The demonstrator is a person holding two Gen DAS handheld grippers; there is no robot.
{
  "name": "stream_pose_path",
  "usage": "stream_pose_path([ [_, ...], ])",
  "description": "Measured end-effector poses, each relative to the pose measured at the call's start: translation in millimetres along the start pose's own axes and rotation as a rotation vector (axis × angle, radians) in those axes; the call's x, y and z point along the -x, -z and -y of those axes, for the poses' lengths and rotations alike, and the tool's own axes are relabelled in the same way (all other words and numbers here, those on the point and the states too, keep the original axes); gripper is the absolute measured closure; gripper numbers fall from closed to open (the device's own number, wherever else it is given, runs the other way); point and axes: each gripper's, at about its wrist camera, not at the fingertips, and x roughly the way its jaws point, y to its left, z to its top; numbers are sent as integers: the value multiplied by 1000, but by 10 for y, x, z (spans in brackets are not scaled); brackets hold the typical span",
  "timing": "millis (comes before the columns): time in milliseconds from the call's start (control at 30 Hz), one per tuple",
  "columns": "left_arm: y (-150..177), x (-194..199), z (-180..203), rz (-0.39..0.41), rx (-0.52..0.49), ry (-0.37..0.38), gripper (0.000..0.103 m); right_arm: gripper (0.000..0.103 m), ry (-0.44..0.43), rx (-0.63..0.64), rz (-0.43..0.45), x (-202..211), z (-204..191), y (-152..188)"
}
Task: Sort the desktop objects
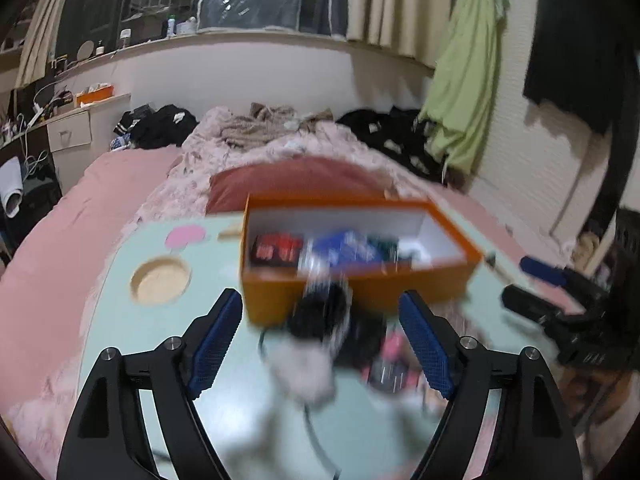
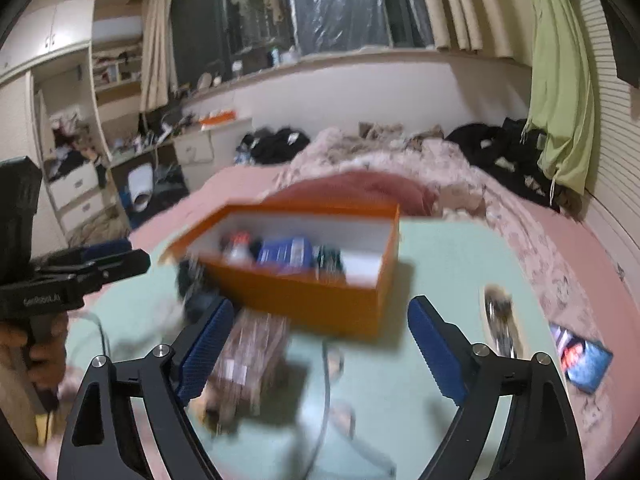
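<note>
Both your left tongs (image 1: 320, 344) and right tongs (image 2: 322, 354) gape empty; that crinkly packet (image 2: 250, 354) looks light and soft, so pinch it mid-body.

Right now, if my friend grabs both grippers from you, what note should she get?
Left gripper: open, nothing held. Right gripper: open, nothing held.
The orange cardboard box sits on the pale green tabletop and already holds a red packet and a blue packet.
Left to sort: the blurred dark and white pile before the box, the brownish wrapped bundle, and the blue and red packet at the table's edge.
</note>
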Motion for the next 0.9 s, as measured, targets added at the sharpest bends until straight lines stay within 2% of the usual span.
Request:
stream_pose_path([
  [100,316,22,-51,-69,-5,-31,23,14,2,22,-67,62,-50,304],
  [200,530,-51,-92,-137,32,1,23,14,-19,18,-128,31,-72,485],
  [267,619,-122,-83,-179,30,2,23,14,-4,41,-163,-48,-110,567],
  [333,654,-214,-63,-223,20,-19,23,7,5,42,-167,-91,-103,581],
  [400,656,-274,-7,-239,-14,-72,20,0,17,44,-173,-133,-82,581],
  [433,662,-306,30,-249,-36,-100,18,0,19,50,-173,-148,-78,590],
  [500,677,-330,58,-258,-43,-99,3,0,16,50,-166,-148,-76,615],
  [533,683,-342,64,-268,-45,-99,0,0,15,50,-164,-147,-69,623],
  [900,698,-323,19,-274,-37,-104,0,0,10,46,-178,-144,-71,636],
])
